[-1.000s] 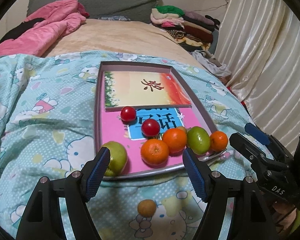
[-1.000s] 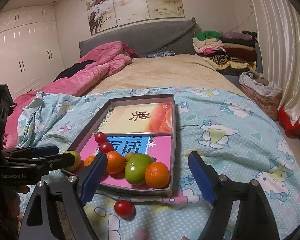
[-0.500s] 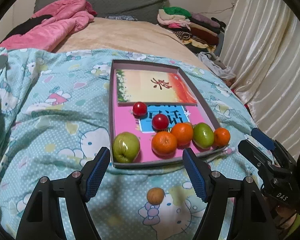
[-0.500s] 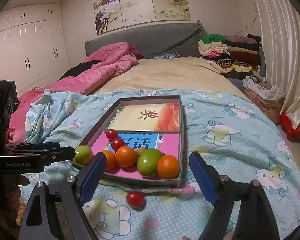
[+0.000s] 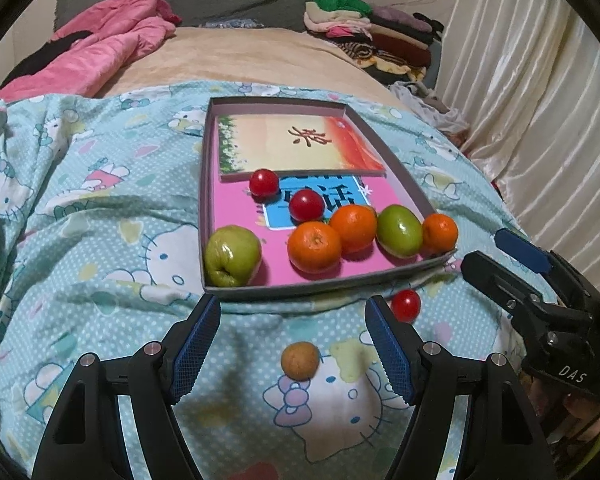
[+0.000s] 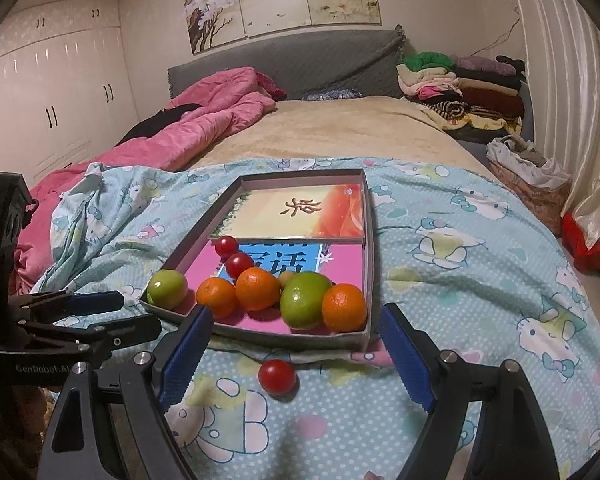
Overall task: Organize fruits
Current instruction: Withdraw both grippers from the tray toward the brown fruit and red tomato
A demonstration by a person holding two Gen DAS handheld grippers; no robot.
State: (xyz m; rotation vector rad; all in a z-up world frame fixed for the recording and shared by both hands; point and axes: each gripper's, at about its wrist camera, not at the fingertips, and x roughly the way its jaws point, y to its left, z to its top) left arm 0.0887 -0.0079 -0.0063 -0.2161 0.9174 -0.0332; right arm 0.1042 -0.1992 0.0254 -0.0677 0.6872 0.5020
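Observation:
A shallow grey-rimmed box [image 5: 328,286] lies on the blue cartoon blanket with two books inside. Along its near end sit a green apple [image 5: 232,256], two oranges [image 5: 314,246], a green fruit [image 5: 399,230] and a small orange [image 5: 440,233]; behind them are two red tomatoes [image 5: 307,205]. Loose on the blanket before the box lie a red tomato [image 6: 277,376] and a small brown fruit [image 5: 300,360]. My left gripper [image 5: 292,312] is open above the brown fruit. My right gripper [image 6: 294,320] is open above the loose tomato. Neither touches anything.
A pink quilt [image 6: 204,120] is heaped at the far left of the bed, and folded clothes [image 6: 460,84] are stacked at the far right. Curtains [image 5: 540,120] and a bag [image 6: 528,172] stand beyond the right edge. White wardrobes [image 6: 52,104] line the left wall.
Both views have drawn back from the box, so more blanket shows in front of it. The loose red tomato has come into the left wrist view. The jaws and fruits have not moved.

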